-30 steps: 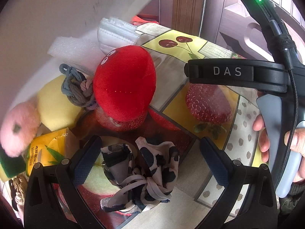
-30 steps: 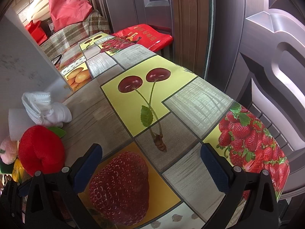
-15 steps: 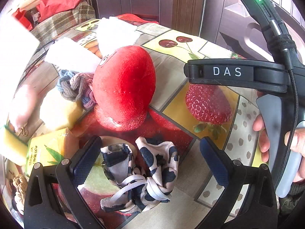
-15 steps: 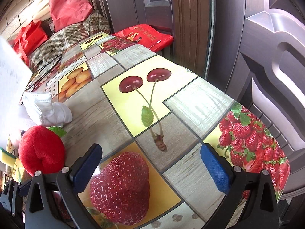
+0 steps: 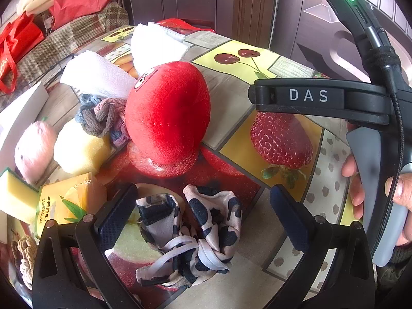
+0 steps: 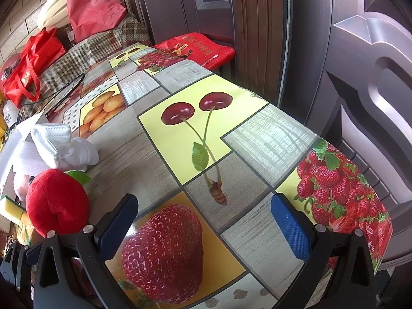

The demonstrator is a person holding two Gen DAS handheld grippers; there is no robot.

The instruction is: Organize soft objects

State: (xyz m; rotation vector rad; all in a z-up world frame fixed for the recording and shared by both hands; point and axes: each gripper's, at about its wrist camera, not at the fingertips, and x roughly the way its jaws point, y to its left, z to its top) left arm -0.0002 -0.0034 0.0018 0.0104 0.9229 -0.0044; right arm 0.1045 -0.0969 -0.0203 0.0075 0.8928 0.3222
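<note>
Red plush (image 5: 167, 113) beyond left gripper (image 5: 203, 219): light, squashy, pinch its middle. Cow-print cloth pouch (image 5: 190, 234) lies between its wide-spread jaws on table (image 5: 257, 234): limp, grab bunched elastic. Right gripper (image 6: 203, 226) wide, empty.

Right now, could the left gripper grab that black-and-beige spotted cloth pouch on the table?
Probably yes: the left gripper is open with the black-and-beige spotted cloth pouch lying between its fingers, and nothing blocks the way.
</note>
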